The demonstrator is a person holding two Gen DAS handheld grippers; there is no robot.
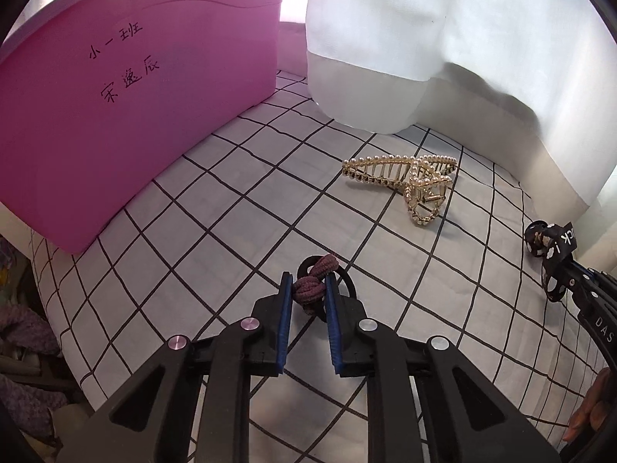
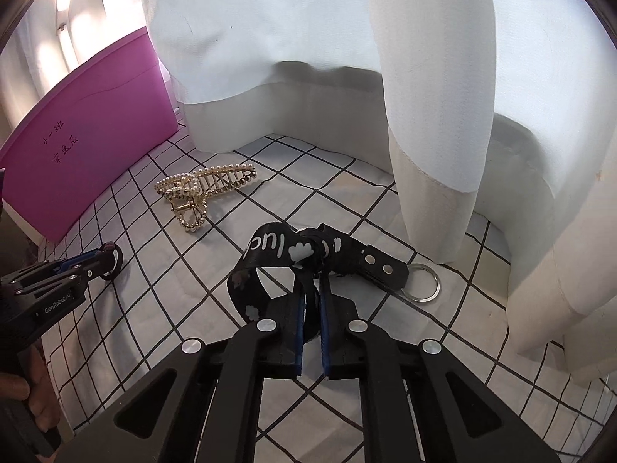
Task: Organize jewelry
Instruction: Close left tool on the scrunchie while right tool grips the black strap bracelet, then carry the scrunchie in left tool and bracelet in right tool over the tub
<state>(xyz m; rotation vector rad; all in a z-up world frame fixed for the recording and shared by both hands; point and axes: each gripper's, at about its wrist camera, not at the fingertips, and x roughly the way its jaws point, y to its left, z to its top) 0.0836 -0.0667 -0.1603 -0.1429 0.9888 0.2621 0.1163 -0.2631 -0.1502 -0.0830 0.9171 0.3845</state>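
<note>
White cloth with a black grid (image 1: 216, 208) covers the table, pale curtains (image 1: 424, 38) hang at the back, and a pink box (image 1: 127, 88) with handwritten characters stands to the left. Left gripper (image 1: 307, 289) is pinched in on a maroon hair tie (image 1: 312, 281) — jaws narrowed to its width, a black elastic loop (image 1: 349, 283) showing just behind. Right gripper (image 2: 311, 289) is nearly closed, clamping a black printed strap (image 2: 304, 250) whose metal key ring (image 2: 422, 282) lies on the cloth. Between them, farther back — a gold pearl hair claw (image 1: 401, 183) lies on its side, untouched.
</note>
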